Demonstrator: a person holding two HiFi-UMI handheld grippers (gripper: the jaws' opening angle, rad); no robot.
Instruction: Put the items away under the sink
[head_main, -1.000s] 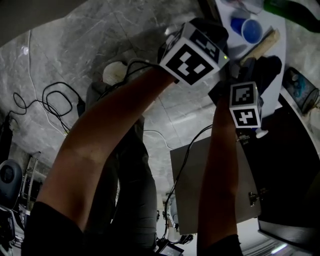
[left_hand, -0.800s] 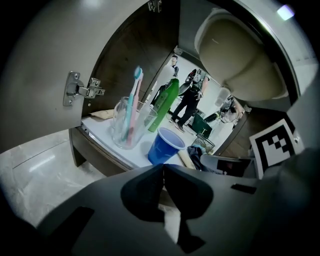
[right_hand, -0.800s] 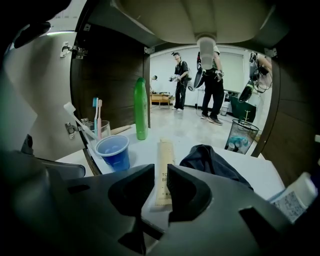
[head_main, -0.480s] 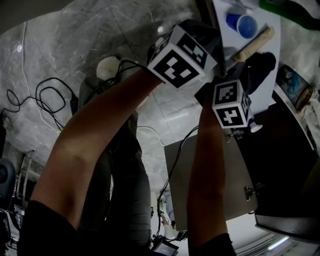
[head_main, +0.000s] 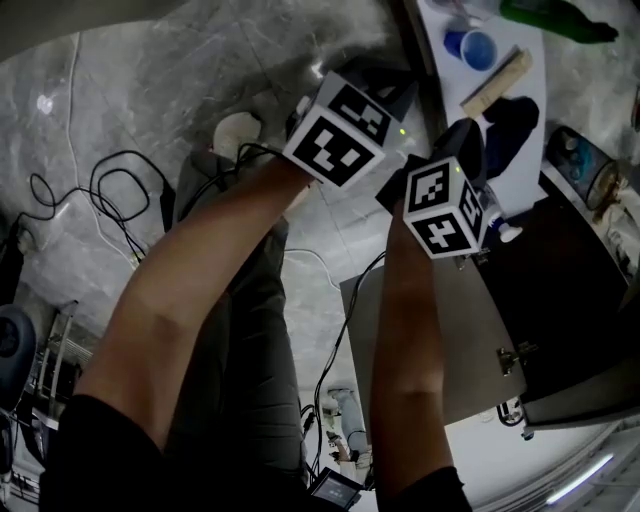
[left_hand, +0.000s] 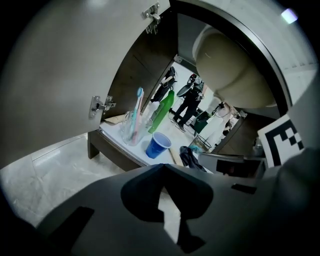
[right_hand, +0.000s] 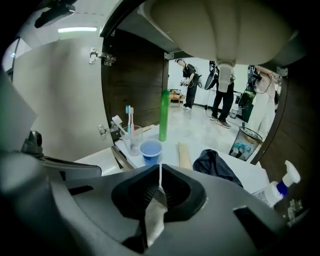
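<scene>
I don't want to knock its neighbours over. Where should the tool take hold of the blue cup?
Probably the near rim of the blue cup, one jaw inside and one outside, coming from the front and above. It stands upright and open, with the glass of toothbrushes close beside it and the green bottle behind.

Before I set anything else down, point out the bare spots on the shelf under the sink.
Most room is at the right: bare white shelf between the dark cloth and the spray bottle. The left end is crowded: toothbrush cup, blue cup and green bottle stand close together, with the wooden stick only a narrow strip from the cloth.
</scene>
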